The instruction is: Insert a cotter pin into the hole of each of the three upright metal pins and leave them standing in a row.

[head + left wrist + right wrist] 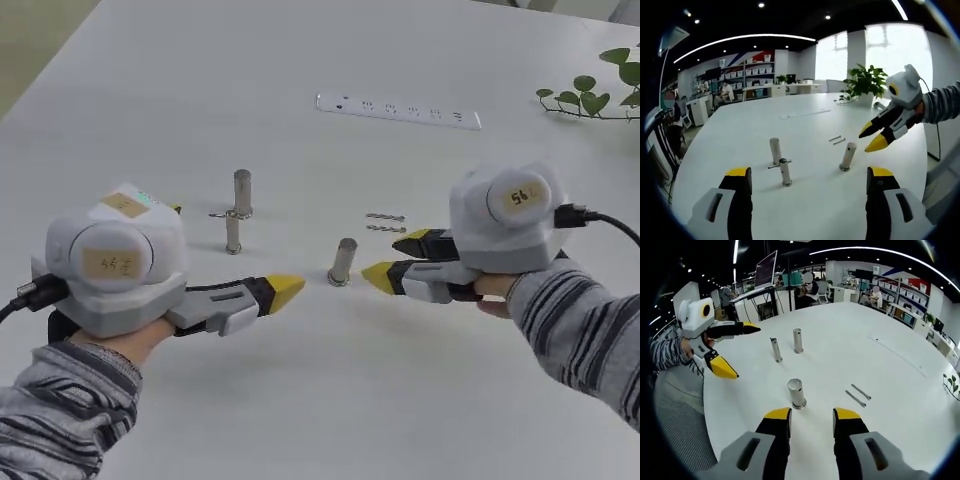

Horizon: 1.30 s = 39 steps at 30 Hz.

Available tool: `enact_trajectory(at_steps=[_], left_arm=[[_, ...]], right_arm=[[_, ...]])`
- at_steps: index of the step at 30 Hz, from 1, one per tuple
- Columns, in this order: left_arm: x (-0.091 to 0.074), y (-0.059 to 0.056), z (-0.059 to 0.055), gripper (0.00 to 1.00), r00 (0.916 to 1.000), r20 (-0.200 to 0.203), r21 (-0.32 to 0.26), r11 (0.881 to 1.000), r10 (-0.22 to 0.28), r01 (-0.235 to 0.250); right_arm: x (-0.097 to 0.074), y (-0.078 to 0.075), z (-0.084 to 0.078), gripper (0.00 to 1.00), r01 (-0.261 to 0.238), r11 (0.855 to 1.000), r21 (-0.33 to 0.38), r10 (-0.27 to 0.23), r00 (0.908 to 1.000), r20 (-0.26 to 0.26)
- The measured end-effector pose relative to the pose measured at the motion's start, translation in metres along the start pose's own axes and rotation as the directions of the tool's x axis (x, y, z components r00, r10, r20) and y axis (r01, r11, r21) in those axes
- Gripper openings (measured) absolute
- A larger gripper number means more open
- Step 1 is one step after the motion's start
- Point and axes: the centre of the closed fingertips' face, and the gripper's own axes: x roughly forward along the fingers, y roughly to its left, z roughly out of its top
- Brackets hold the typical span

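Left tongs [280,292] hang level and low over the table [330,400], tips pointing right. The jaws are spread wide (in the left gripper view the two yellow tips stand far apart), empty and touching nothing. My left hand [130,345] carries them from underneath, and the striped sleeve [60,420] runs back toward the near left corner. The right tongs [392,260] come in from the opposite side, pointing left, with my right hand [490,292] under the housing. Their jaws are open too, with a narrower gap than the left pair, and one tip sits above the other from my head view. They are also empty and clear of everything.

Between the two sets of tips, in the middle of the table, stands the lone metal pin [342,262]. It is just beside the right tips and near the left ones. Further left and toward the far edge stand the other two. The front metal pin [233,238] has a cotter pin [220,214] sticking out sideways at its top. The back metal pin [242,190] is close behind it (I cannot tell whether the cotter pin's end touches it). Two loose cotter pins [385,217] lie flat, side by side, just beyond the right tips.

A power strip [398,110] lies along the far edge, and a plant [600,90] reaches in at the far right corner.
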Motion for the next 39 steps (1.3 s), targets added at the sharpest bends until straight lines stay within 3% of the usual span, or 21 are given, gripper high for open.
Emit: enact_trajectory(at_steps=[9, 15, 22, 26, 29, 39], left_arm=[[0.0, 0.001, -0.003, 0.94, 0.9999, -0.009, 0.005, 1.0, 0.005, -0.005], [0.002, 0.001, -0.002, 0.94, 1.0, -0.008, 0.012, 1.0, -0.002, 0.002], [0.002, 0.0, -0.003, 0.94, 0.9998, -0.015, 0.006, 1.0, -0.009, 0.009], [0.002, -0.002, -0.003, 0.93, 0.9998, -0.017, 0.005, 1.0, -0.014, 0.014], [0.002, -0.003, -0.002, 0.93, 0.9998, -0.013, -0.001, 1.0, -0.016, 0.016], [0.001, 0.0, -0.003, 0.92, 0.9998, -0.018, 0.01, 1.0, -0.007, 0.007]], right_arm=[[0.006, -0.032, -0.009, 0.28, -0.005, 0.997, -0.072, -0.002, 0.996, -0.089], [0.015, -0.048, -0.012, 0.28, -0.047, 0.997, -0.065, 0.037, 0.9886, -0.146], [0.028, -0.059, -0.015, 0.26, -0.098, 0.985, -0.142, 0.065, 0.9727, -0.223], [0.037, -0.065, -0.014, 0.24, -0.112, 0.985, -0.128, 0.078, 0.966, -0.247], [0.041, -0.07, -0.017, 0.22, -0.127, 0.982, -0.139, 0.083, 0.9555, -0.283], [0.049, -0.08, -0.02, 0.13, -0.147, 0.978, -0.147, 0.092, 0.9396, -0.33]])
